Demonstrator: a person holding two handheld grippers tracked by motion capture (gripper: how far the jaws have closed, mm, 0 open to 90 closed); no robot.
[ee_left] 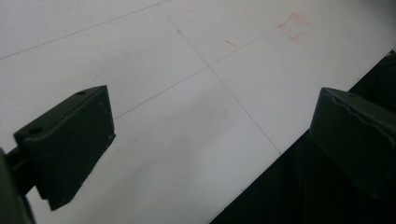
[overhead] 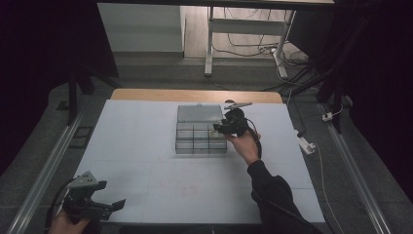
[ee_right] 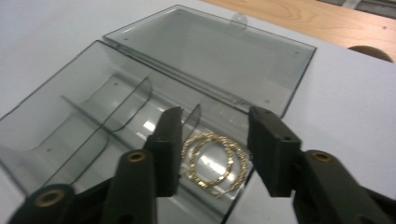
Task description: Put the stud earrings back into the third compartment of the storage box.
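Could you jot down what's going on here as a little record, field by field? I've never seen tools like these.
Setting: white table
Box: clear grey compartment box, lid open and lying flat behind it
Contents: gold hoop earrings lying in one compartment at the box's end; the other compartments in sight look bare
Right gripper: over the box, jaws apart on either side of the earrings, not pressing them
Left gripper: near the table's front edge, jaws wide, nothing between them
Likely stage: earrings just placed, or about to be picked; can't tell which
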